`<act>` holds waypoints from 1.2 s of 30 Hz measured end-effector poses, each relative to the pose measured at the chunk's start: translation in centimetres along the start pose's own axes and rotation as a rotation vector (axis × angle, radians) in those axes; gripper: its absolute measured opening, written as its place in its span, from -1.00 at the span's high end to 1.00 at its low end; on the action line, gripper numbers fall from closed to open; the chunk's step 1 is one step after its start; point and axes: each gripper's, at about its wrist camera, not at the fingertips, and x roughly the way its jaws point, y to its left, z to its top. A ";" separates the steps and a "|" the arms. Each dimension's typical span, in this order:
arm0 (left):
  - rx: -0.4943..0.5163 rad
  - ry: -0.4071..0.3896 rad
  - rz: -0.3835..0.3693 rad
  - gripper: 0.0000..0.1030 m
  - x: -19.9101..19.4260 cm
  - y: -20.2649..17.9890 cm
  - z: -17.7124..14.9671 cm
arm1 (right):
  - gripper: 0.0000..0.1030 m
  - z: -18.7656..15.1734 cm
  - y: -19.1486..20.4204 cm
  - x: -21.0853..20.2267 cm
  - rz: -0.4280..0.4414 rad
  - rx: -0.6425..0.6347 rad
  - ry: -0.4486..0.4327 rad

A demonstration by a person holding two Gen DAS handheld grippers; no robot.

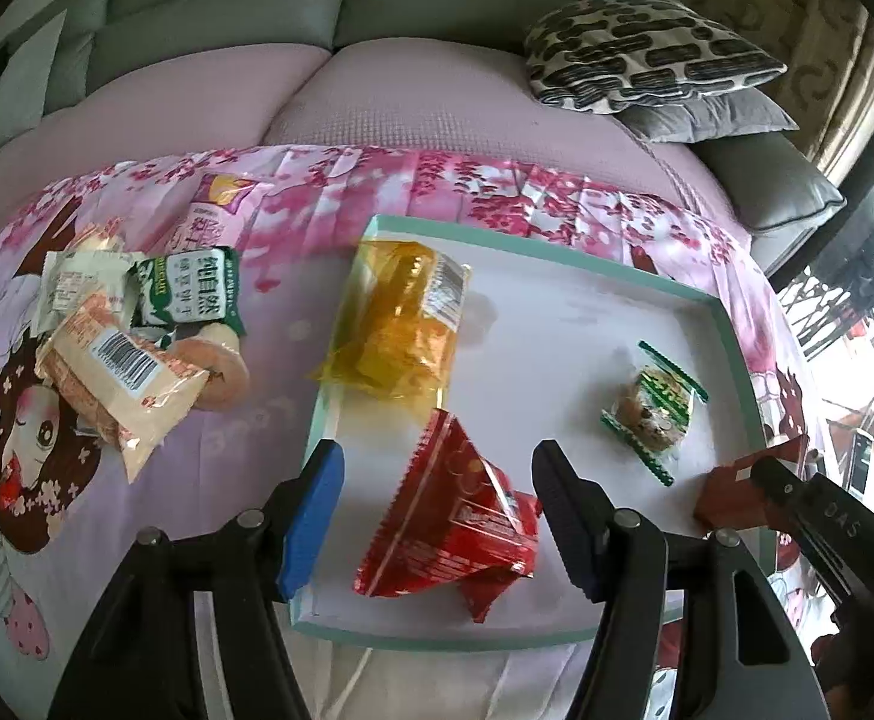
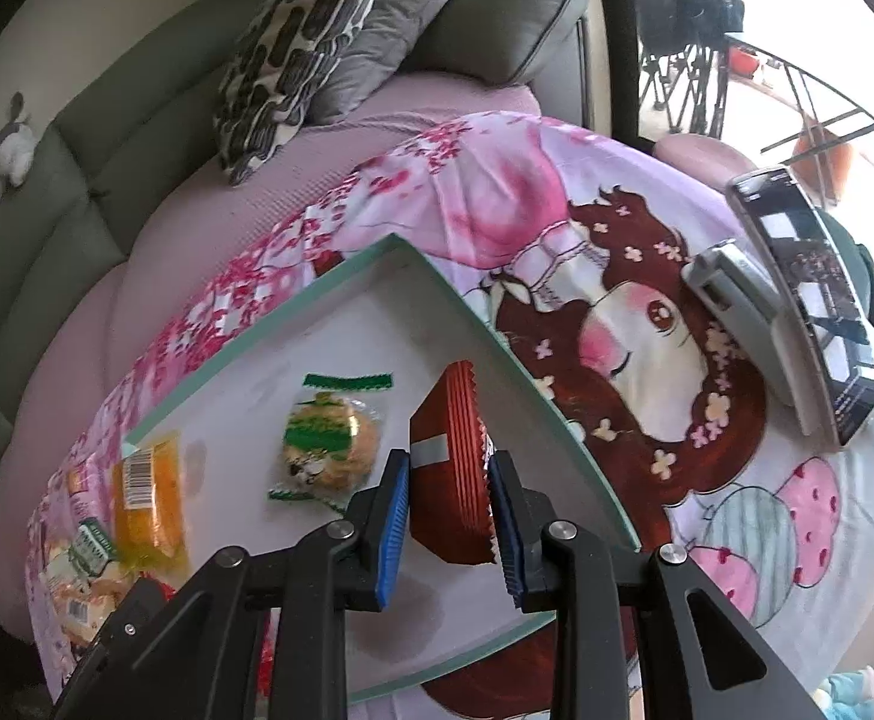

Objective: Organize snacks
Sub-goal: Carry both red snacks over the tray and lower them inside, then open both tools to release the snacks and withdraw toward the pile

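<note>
Where the left gripper intrudes, red packet mostly hidden.

"DAS" is showing on the black gripper arm at four o'clock. "BISCUIT" is running up the green-and-white packet at ten o'clock; its larger characters are staying unreadable, barcodes likewise.

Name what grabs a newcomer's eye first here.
The shallow white tray with a teal rim on the pink cartoon-print cloth, holding a red foil snack packet between the open left tool. The right tool pinches a dark red ridged packet over the tray.
</note>
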 end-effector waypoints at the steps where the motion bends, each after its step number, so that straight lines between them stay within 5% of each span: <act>1: -0.007 0.000 0.005 -0.29 0.0 0.2 0.0 | 0.41 0.0 0.1 0.0 0.000 -0.002 -0.001; 7: -0.038 0.008 0.018 -0.30 0.2 1.0 0.1 | 0.37 -0.1 0.4 0.0 0.012 -0.009 0.005; 12: -0.063 0.006 0.035 -0.31 0.2 1.7 0.2 | 0.07 -0.4 1.4 0.0 0.033 -0.046 0.011; 15: -0.075 0.001 0.048 -0.75 0.3 2.1 0.3 | 0.05 -0.5 2.2 -0.1 0.047 -0.073 0.013; 28: -0.098 -0.020 0.080 -0.76 0.1 3.2 0.5 | -0.06 -0.7 2.6 0.1 0.056 -0.085 0.023; 36: -0.123 -0.026 0.103 -0.94 0.2 3.8 0.5 | -0.61 -1.0 3.2 0.5 0.047 -0.130 0.036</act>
